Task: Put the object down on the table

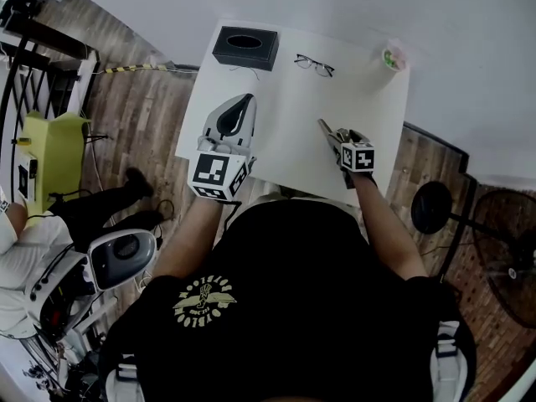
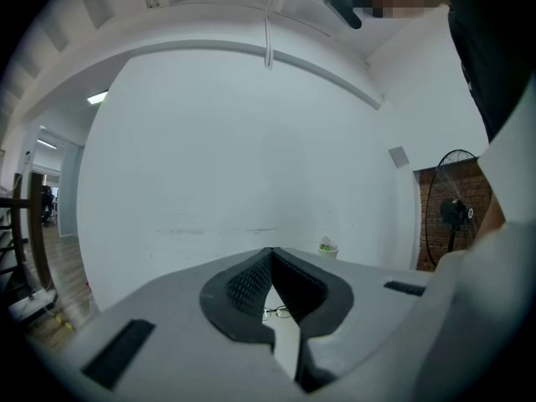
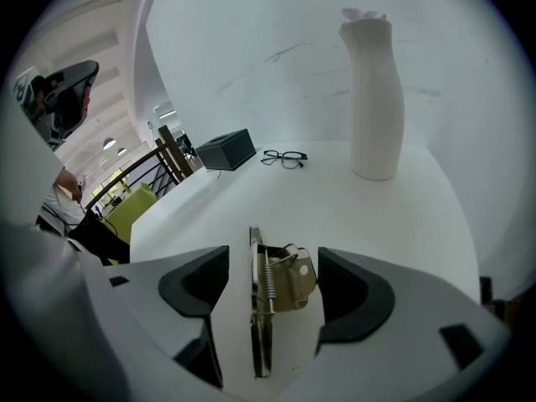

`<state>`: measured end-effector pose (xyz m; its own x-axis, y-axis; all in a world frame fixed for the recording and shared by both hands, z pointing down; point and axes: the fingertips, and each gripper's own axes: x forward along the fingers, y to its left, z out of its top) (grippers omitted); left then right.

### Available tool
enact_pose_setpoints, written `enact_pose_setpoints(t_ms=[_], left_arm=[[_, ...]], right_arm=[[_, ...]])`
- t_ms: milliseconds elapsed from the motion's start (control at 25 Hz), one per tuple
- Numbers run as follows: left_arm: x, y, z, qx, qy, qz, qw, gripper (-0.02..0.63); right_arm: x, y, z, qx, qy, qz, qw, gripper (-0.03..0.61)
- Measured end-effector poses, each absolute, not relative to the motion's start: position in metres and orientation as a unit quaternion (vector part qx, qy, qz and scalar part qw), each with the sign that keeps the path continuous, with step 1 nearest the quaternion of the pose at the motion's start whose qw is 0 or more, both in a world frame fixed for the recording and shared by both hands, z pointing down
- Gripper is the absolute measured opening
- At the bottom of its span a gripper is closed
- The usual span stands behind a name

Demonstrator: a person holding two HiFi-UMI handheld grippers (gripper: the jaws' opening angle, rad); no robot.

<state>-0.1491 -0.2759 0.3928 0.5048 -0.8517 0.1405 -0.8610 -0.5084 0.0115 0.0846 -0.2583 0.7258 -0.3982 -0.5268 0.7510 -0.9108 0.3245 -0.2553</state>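
Item: metal spring clip [image 3: 266,308]. It lies flat on the table [image 3: 335,208] between the released fingers of your right gripper [image 3: 275,279], with neither pad pressing it. Its long axis runs along the fingers. Your left gripper [image 2: 270,262] has its fingers closed and empty, farther from the clip.

Glasses [image 2: 278,312] mostly behind jaws of the left gripper [image 2: 271,251]; fan [image 1: 511,258] cut by head view's edge.
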Motion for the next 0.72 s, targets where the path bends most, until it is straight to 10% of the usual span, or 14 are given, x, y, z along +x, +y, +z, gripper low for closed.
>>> enact_pose_setpoints(t_ms=[360, 520, 720], left_arm=[[-0.147, -0.279, 0.392, 0.875, -0.480, 0.044, 0.039, 0.006], [-0.145, -0.282, 0.390, 0.880, -0.472, 0.032, 0.047, 0.006], [-0.141, -0.287, 0.388, 0.889, -0.455, 0.015, 0.058, 0.006]], right_arm=[[0.088, -0.265, 0.679, 0.497, -0.788, 0.260, 0.256, 0.300], [0.080, -0.268, 0.619, 0.523, -0.812, 0.164, 0.202, 0.026], [0.058, -0.265, 0.570, 0.505, -0.842, 0.122, 0.144, 0.002]])
